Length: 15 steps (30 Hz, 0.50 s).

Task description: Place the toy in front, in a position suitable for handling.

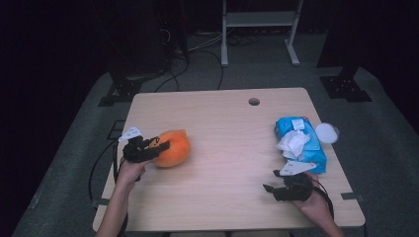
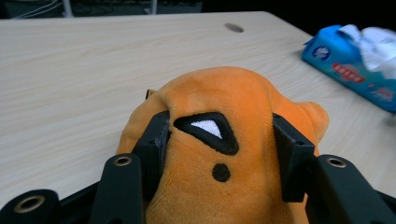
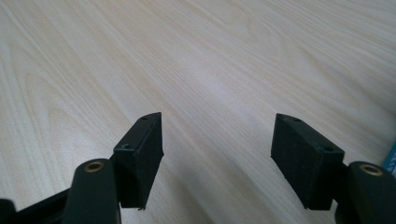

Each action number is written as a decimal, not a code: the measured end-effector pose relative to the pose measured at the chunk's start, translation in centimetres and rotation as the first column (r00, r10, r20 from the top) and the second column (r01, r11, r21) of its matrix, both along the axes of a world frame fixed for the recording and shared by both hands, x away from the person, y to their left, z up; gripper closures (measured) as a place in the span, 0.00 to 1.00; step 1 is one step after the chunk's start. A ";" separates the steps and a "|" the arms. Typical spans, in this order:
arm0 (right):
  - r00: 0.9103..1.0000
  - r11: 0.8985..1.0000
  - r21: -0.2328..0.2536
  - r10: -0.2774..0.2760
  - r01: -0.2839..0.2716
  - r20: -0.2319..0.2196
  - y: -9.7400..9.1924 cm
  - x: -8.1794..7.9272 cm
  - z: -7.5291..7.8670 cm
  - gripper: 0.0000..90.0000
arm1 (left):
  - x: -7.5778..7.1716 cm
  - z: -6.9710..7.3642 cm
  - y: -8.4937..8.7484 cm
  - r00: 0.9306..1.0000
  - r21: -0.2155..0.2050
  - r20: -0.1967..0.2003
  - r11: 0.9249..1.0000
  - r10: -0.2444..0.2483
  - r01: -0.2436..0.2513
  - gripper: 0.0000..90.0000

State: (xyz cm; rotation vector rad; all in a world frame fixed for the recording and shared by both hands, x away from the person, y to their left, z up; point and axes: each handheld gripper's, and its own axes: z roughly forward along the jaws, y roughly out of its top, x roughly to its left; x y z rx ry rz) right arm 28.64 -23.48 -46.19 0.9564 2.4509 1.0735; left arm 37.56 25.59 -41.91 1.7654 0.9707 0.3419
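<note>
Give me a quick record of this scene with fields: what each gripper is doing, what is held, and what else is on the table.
left gripper: shut on the orange plush toy, pads pressing its sides
right gripper: jaws apart, nothing between them, over bare table
held thing: orange plush toy, resting on the table near its left edge
other things: blue wipes pack with a white wipe sticking out, white round lid beside it at the right edge
table detail: round hole near the far edge
</note>
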 end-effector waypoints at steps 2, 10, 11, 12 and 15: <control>1.000 1.000 0.001 0.000 0.000 0.000 0.0 0.0 0.0 0.36 | -0.2 0.4 -0.6 1.000 -0.023 0.009 1.000 -0.019 0.019 0.53; 1.000 1.000 0.010 -0.011 0.011 0.002 -0.3 0.1 0.1 0.36 | -1.4 2.1 -4.5 0.987 -0.028 0.060 0.988 -0.151 0.153 0.53; 1.000 1.000 0.015 -0.016 0.016 0.004 -0.4 0.1 0.2 0.37 | -1.8 2.5 -6.0 0.979 -0.017 0.072 0.981 -0.190 0.192 0.53; 1.000 1.000 0.015 -0.016 0.016 0.004 -0.4 0.1 0.2 0.37 | -1.8 2.5 -6.0 0.979 -0.017 0.072 0.981 -0.190 0.192 0.53; 1.000 0.999 0.025 -0.027 0.027 0.008 -0.7 0.1 0.3 0.36 | -2.5 2.6 -8.8 0.961 -0.003 0.082 0.964 -0.264 0.265 0.53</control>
